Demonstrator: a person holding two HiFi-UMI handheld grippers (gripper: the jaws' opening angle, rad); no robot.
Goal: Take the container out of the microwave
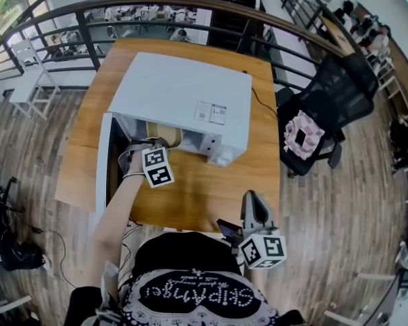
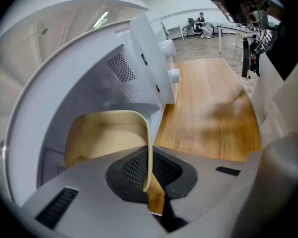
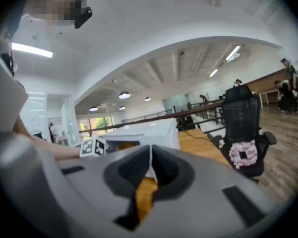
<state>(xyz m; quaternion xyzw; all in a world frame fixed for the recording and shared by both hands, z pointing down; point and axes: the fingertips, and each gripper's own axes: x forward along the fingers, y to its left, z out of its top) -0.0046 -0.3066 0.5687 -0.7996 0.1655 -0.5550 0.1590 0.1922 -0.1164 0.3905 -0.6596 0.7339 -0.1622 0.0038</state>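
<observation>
The left gripper (image 2: 148, 182) clamps only the thin 3 o'clock rim of the beige container (image 2: 104, 138), right gripper (image 3: 150, 175) closed empty, so it could tilt and snag on the microwave (image 2: 139, 48).

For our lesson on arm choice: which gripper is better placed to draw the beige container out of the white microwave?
Left. The left gripper is shut on the rim of the beige container inside the white microwave. The right gripper, shut and empty, sits back by the person's body.
</observation>
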